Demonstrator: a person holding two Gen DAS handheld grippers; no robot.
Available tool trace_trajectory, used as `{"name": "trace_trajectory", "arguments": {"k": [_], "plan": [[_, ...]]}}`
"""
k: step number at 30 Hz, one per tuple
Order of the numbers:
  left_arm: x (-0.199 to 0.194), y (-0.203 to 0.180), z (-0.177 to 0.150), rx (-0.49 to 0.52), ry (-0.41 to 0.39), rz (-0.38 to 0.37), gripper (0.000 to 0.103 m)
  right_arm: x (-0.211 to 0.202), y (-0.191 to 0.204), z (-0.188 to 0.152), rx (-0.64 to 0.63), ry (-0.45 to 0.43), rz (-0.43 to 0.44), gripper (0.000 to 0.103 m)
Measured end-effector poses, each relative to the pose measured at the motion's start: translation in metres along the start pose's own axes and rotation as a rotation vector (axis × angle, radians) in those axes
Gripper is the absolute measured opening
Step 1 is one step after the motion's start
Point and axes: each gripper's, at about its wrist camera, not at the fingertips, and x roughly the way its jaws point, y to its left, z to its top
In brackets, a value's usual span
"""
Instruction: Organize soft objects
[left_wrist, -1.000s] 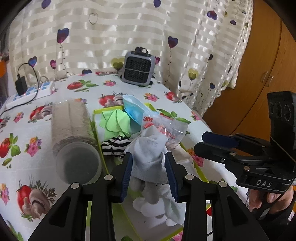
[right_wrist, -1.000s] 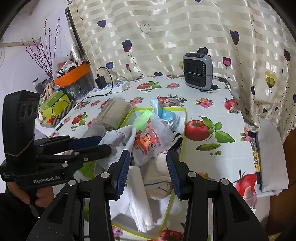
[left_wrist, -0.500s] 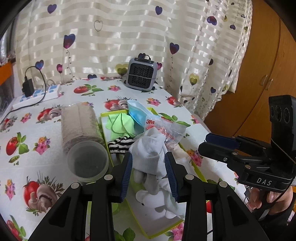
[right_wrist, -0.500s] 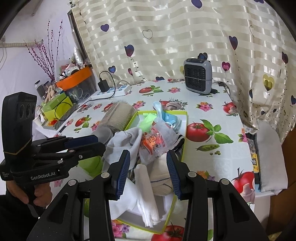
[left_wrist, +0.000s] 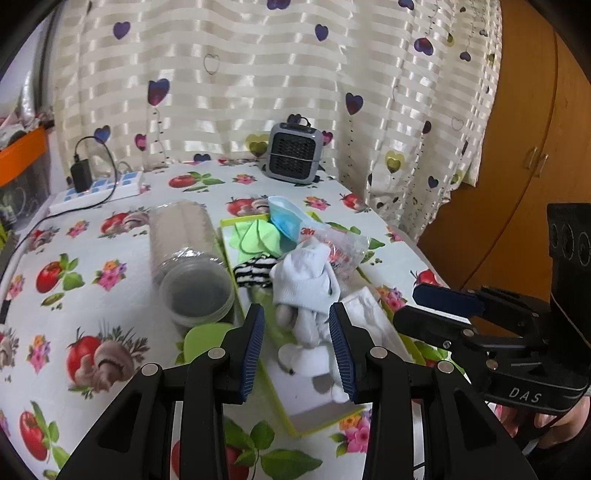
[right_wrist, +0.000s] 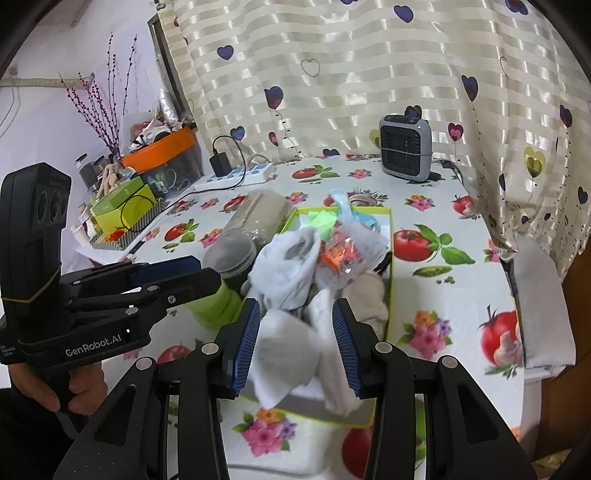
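hidden: tray (left_wrist: 258, 373) floor under socks (left_wrist: 306, 284) | blurred: cloth (right_wrist: 284, 350) by right gripper (right_wrist: 295, 347) | cut off: person's hand (left_wrist: 561, 424) at edge

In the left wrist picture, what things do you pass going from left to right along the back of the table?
Black charger → white power strip → grey heater.
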Motion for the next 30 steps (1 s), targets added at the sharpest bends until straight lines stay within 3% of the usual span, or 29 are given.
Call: {"name": "trace_trajectory", "arguments": {"k": [6,8,18,27,30], "plan": [[-0.013,0.000,-0.013,-0.005,0.001,0.025,0.035,-0.006,0.015,-0.012,-0.007,0.012,0.000,0.043],[-0.016,0.000,-0.017,-0.003,0.002,0.027,0.035,-0.007,0.020,-0.015,-0.011,0.011,0.007,0.049],[-0.026,0.012,-0.027,-0.023,-0.002,0.006,0.035,-0.011,0.025,-0.024,0.034,-0.003,0.002,0.049],[-0.018,0.028,-0.023,-0.067,0.003,0.017,0.035,0.012,0.023,0.012,0.006,-0.042,-0.003,0.048],[-0.014,0.034,-0.021,-0.081,0.009,0.021,0.035,0.030,0.030,0.026,-0.030,-0.040,0.008,0.043]]}}
